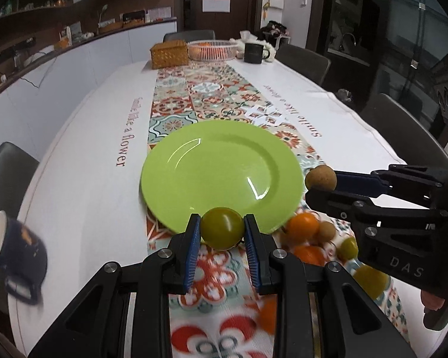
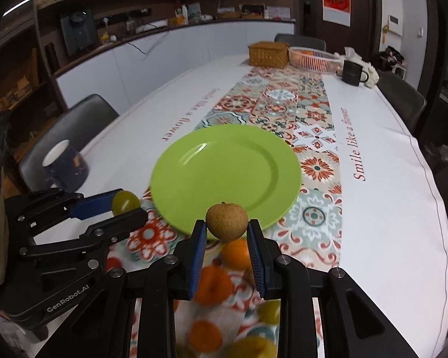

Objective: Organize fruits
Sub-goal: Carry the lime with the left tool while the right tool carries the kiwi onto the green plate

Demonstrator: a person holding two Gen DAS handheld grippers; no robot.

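Note:
A lime green plate (image 1: 221, 173) lies on the patterned table runner; it also shows in the right wrist view (image 2: 227, 176). My left gripper (image 1: 222, 228) is shut on a yellow-green round fruit (image 1: 222, 227), held just above the plate's near rim; the fruit also shows in the right wrist view (image 2: 125, 202). My right gripper (image 2: 227, 229) is shut on a brown round fruit (image 2: 226, 221), held near the plate's near right rim; it also shows in the left wrist view (image 1: 320, 178). Several small oranges (image 1: 303, 227) and yellow-green fruits (image 1: 370, 280) lie loose on the runner below the grippers.
A dark blue mug (image 1: 15, 250) stands at the left table edge. At the far end are a wicker box (image 1: 168, 53), a white basket with oranges (image 1: 212, 49) and a black mug (image 1: 254, 52). Chairs surround the table.

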